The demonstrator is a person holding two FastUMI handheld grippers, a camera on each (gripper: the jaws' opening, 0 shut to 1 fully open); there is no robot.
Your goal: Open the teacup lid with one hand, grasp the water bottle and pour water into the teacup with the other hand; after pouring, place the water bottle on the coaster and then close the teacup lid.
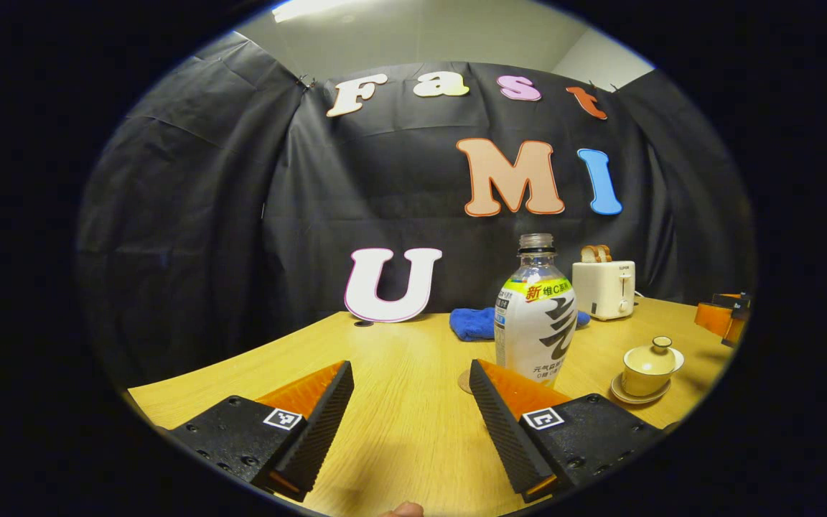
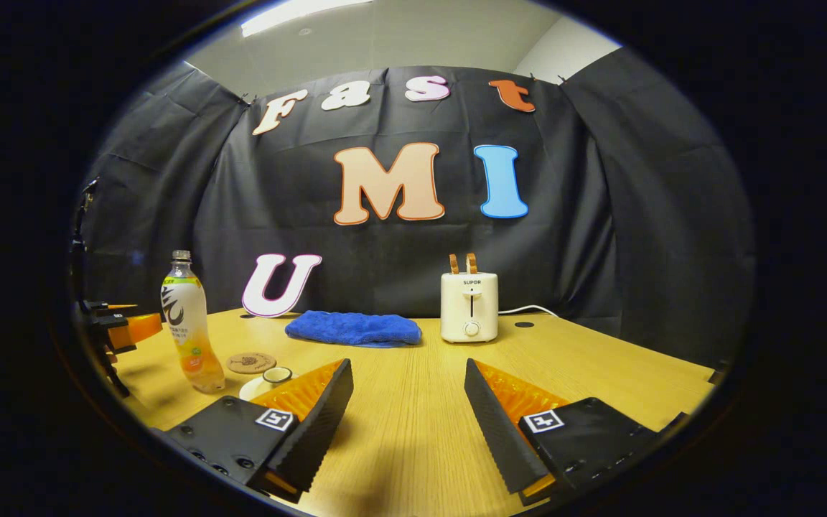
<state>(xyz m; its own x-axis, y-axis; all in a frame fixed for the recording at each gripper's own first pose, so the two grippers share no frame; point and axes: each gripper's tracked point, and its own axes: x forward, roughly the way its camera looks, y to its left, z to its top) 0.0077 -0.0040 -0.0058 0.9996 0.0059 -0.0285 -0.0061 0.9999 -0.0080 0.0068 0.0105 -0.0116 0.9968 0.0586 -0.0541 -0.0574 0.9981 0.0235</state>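
1. In the left gripper view, the left gripper (image 1: 410, 402) is spread, empty; bottle (image 1: 535, 316) centre-right, lidded teacup (image 1: 648, 368) lower right.
2. In the right gripper view, the right gripper (image 2: 408, 402) is spread; coaster (image 2: 250, 362) lower left beside the bottle.

Upright capless bottle (image 1: 535, 316), lidded teacup (image 1: 649, 368), coaster (image 2: 250, 362)

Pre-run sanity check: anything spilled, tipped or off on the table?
Nothing stands out. The water bottle stands upright with no cap on, the teacup sits lidded on its saucer, and the coaster lies flat. No spill on the table. Both hand-held grippers are open and empty.
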